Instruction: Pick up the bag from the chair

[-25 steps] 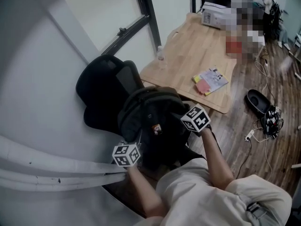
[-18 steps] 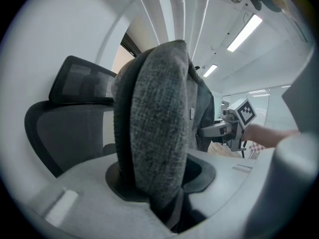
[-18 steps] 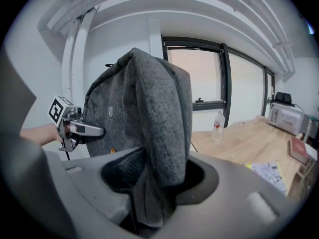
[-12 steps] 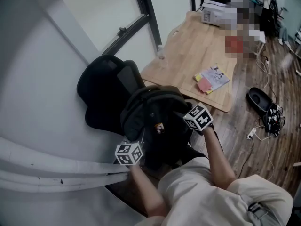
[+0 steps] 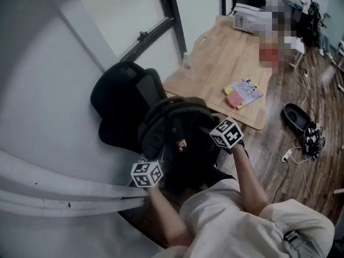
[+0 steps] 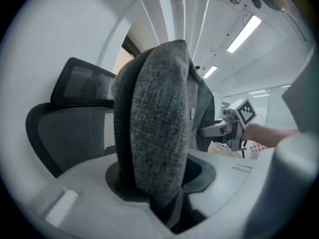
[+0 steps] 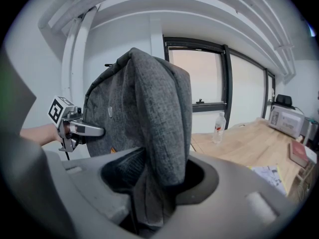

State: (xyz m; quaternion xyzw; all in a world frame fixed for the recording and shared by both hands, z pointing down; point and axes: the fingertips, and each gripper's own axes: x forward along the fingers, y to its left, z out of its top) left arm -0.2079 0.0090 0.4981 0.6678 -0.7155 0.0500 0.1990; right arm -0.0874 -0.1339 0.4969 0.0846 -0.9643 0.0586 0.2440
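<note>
Since both grippers already have hold of the bag (image 5: pixel 177 136), I'd say the grabbing part is pretty much done. The left hand-held gripper (image 6: pixel 154 180) has its jaws partway closed, pinched onto a thick fold of grey fabric that looks like a padded strap or the bag's edge. The right hand-held gripper (image 7: pixel 159 178) is clamped on another fold the same way, with cloth pressed on both sides. So that's one grip on each side of the bag.

The bag sits upright between the two, right in front of the black chair (image 5: pixel 115 104), over the front of the seat and close to the person's lap. From the head view I honestly can't tell if its bottom has cleared the seat or rests on it, since it's a dark bag on a dark chair. In the left gripper view the seat and backrest sit behind the bag, so my guess is it's at least partly lifted.

What's left, as I read it, is getting it fully up and clear of the chair. The wooden tabletop (image 5: pixel 226 52) with the water bottle (image 5: pixel 186 63) is just behind, so swing room is a bit tight.
</note>
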